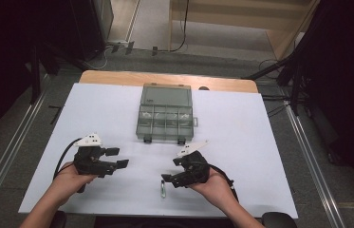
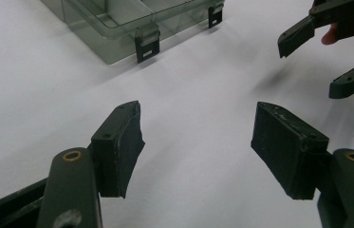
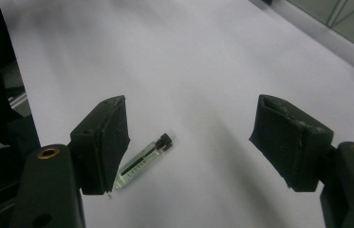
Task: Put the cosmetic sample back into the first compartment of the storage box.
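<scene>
Here, every place is given from the clear plastic box.
Box: the clear plastic box [image 1: 166, 114] is a flat rectangular case of smoky see-through plastic with its lid raised at the back, its tray split by thin walls into small compartments, and two dark latches [image 2: 146, 47] on its near wall.
Vial: a slim glass vial [image 3: 144, 160] with a dark cap, pale greenish liquid and a printed label lies flat on the surface, well in front of the box and slightly right of its middle.
Right gripper: the right gripper [image 1: 174, 170], matte black with flat rubbery pads [image 3: 290, 140], hangs in front of the box, just beside the vial, its jaws spread wide with nothing between them; the vial lies close by one pad, not pinched.
Left gripper: the left gripper [image 1: 116, 157] is front-left of the box, jaws spread, holding nothing.
Surface: the white surface [image 1: 241, 142] is smooth and matte, with a bare wooden strip behind the box.
Open room: broad white stretches lie left, right and in front of the box.
</scene>
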Tool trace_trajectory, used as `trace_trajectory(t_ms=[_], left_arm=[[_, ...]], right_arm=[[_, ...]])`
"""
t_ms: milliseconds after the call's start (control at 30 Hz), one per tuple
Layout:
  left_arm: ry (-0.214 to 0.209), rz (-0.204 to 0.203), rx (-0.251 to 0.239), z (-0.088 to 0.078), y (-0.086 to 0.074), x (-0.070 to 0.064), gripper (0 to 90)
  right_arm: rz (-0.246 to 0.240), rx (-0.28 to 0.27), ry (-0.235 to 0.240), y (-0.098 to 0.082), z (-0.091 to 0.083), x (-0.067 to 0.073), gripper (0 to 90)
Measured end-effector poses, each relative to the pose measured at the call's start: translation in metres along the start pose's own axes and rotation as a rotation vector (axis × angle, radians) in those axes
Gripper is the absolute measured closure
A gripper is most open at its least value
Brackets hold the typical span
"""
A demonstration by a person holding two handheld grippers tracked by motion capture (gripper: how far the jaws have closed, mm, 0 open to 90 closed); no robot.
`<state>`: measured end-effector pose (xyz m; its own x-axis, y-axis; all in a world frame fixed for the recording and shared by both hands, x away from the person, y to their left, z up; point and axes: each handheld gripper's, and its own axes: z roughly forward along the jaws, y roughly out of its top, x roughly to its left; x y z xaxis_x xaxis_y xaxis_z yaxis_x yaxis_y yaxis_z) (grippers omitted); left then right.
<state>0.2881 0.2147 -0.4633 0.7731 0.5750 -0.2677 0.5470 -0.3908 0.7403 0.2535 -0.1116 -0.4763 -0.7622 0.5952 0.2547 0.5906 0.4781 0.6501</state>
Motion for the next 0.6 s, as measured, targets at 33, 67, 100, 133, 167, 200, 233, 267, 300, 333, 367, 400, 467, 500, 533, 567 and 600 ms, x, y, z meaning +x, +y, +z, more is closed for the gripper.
trace_trajectory(t_ms=[33,67,100,133,167,200,233,267,300,333,367,400,467,500,533,567,600], left_arm=[[0.001,0.002,0.0,0.0,0.0,0.0,33.7],[0.001,0.003,0.002,0.0,0.0,0.0,33.7],[0.003,0.006,0.003,0.0,-0.001,0.0,33.7],[0.005,0.008,0.005,0.0,-0.001,0.0,33.7],[0.005,0.009,0.007,0.0,-0.001,0.0,33.7],[0.006,0.009,0.009,0.0,-0.001,0.0,33.7],[0.007,0.011,0.012,0.0,-0.001,0.0,33.7],[0.007,0.013,0.011,0.0,-0.001,-0.001,33.7],[0.005,0.014,0.011,0.0,-0.001,-0.001,33.8],[0.002,0.019,0.009,0.0,0.0,-0.002,33.7],[0.001,0.024,0.01,0.0,0.0,-0.003,33.7],[0.002,0.027,0.012,0.001,0.0,-0.003,33.7],[0.001,0.026,0.015,0.001,0.0,-0.003,33.7],[0.002,0.026,0.017,0.001,0.0,-0.003,33.7],[0.002,0.026,0.018,0.001,-0.001,-0.003,33.8],[0.0,0.025,0.016,0.001,-0.001,-0.003,33.7],[0.001,0.026,0.016,0.001,-0.001,-0.003,33.7]], right_arm=[[-0.003,0.006,-0.001,0.0,0.001,0.001,29.6],[0.001,0.01,0.002,0.0,0.002,0.002,29.7],[0.002,0.012,0.005,0.001,0.002,0.002,30.0],[0.004,0.02,0.005,0.001,0.003,0.003,30.2],[0.005,0.02,0.007,0.001,0.004,0.004,30.2],[0.011,0.027,0.007,0.001,0.005,0.005,30.2],[0.01,0.03,0.006,0.001,0.005,0.005,30.5],[0.015,0.033,0.008,0.001,0.006,0.006,30.6],[0.013,0.033,0.007,0.001,0.007,0.006,30.7],[0.017,0.038,0.008,0.001,0.007,0.006,30.8],[0.02,0.042,0.01,0.001,0.008,0.007,31.2],[0.023,0.047,0.012,0.001,0.009,0.007,31.4],[0.014,0.052,0.003,0.0,0.011,0.008,32.1],[0.016,0.054,0.0,0.0,0.011,0.009,32.3],[0.015,0.054,0.0,0.0,0.012,0.01,32.3],[0.012,0.052,0.002,0.0,0.012,0.01,32.5],[0.008,0.052,0.002,0.0,0.013,0.011,32.6]])
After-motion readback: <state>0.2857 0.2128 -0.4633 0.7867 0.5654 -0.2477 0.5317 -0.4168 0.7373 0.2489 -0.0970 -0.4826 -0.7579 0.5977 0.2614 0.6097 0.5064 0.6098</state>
